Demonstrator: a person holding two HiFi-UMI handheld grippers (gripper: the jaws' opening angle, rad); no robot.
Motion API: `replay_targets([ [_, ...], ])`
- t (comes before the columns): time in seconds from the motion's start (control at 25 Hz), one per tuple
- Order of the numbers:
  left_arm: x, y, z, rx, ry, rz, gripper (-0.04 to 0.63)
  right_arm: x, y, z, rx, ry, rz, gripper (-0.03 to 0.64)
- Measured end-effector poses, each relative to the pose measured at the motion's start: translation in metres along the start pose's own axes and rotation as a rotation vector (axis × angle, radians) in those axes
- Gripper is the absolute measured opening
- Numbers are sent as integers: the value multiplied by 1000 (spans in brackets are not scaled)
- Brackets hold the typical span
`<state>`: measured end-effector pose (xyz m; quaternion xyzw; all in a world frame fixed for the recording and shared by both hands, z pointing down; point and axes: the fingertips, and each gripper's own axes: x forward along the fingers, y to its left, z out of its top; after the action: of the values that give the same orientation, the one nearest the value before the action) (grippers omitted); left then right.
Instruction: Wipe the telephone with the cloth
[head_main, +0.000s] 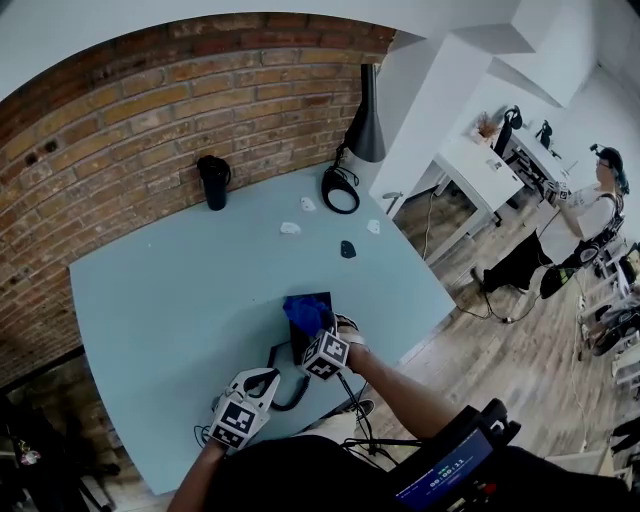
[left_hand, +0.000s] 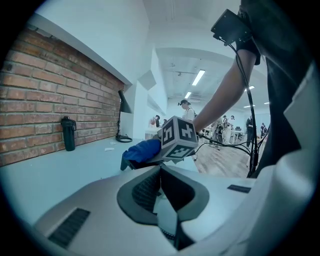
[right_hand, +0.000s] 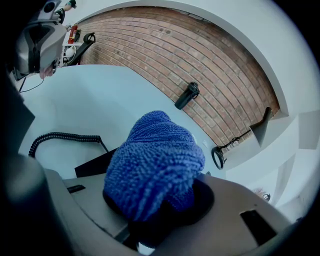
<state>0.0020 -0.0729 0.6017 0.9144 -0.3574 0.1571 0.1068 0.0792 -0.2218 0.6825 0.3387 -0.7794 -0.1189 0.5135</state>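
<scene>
The right gripper (right_hand: 162, 202) clamps a blue fluffy cloth (right_hand: 152, 162) against the black telephone (right_hand: 92, 164) under its tips. The left gripper (left_hand: 160, 170) has its jaws together, empty.

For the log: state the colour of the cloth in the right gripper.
The cloth is blue, with a nubby weave; clearest in the right gripper view.

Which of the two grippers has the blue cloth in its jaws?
The right gripper: its jaws are shut on the blue cloth. The left gripper holds nothing.
</scene>
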Motion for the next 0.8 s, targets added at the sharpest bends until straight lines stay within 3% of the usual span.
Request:
replay_targets([
  [0.8, -1, -7, 2, 1, 4, -12, 23, -14, 22, -13, 6, 15, 22, 158],
])
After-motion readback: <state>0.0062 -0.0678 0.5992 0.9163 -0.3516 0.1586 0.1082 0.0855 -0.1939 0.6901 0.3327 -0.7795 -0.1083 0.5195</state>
